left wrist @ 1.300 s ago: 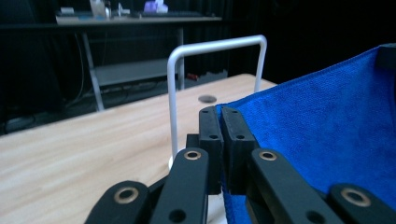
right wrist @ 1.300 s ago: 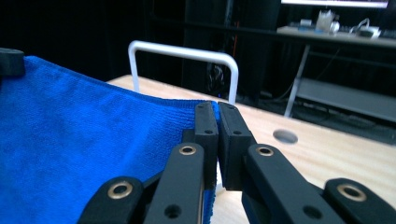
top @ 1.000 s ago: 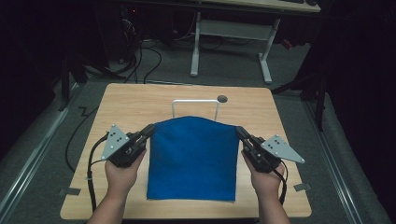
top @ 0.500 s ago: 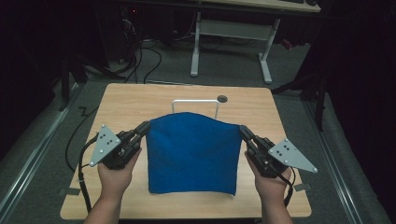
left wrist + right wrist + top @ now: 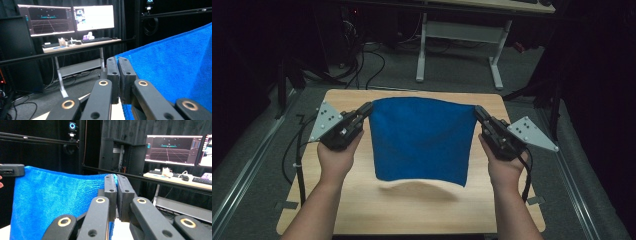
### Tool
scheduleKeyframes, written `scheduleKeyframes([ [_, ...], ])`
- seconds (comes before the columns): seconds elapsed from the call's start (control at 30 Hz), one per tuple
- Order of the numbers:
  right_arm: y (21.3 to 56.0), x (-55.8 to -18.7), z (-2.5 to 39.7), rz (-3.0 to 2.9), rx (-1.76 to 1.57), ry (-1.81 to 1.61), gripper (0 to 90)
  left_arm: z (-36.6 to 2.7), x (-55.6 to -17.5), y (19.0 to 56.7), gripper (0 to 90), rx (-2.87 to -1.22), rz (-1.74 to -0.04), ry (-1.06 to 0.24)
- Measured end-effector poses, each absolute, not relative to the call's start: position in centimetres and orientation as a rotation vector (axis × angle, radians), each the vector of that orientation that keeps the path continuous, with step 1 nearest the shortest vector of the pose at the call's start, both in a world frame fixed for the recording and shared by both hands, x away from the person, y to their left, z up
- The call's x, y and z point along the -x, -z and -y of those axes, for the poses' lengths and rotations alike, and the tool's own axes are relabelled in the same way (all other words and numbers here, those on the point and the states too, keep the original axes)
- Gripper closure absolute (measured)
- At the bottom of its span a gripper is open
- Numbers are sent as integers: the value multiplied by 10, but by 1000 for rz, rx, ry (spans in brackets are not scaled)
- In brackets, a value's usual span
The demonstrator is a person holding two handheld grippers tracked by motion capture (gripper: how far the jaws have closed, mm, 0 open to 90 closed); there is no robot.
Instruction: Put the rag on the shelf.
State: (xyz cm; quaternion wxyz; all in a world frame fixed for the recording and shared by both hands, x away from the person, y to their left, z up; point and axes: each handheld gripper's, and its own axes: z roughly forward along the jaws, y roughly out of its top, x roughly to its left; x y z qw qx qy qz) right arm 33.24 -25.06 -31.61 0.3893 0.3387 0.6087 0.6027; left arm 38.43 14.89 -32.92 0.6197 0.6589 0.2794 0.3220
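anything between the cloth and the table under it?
Nothing visible. The cloth hangs by its top corners from the left gripper and right gripper, both shut on it. The table below its lower edge is bare wood.

Fuzzy matt blue cloth [image 5: 422, 140]; smooth pale wood table [image 5: 412, 210]; matt black plastic tools

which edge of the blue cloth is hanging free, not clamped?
The near, bottom edge of the blue cloth. The left gripper and right gripper clamp its far top corners; the bottom edge hangs above the table.
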Motion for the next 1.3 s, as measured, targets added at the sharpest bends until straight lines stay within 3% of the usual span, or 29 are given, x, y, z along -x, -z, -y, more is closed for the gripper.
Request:
scheduleKeyframes([
  [0.63, 290, -429, 259, -1568, -1031, -1426, 881, -130, -481, 306, 888, -1631, -746, -817],
  [0.97, 281, -464, 264, -1551, -1087, -1417, 881, -124, -500, 275, 887, -1624, -721, -887],
  [1.3, 307, -507, 269, -1627, -1175, -1328, 881, -110, -541, 308, 887, -1732, -841, -857],
])
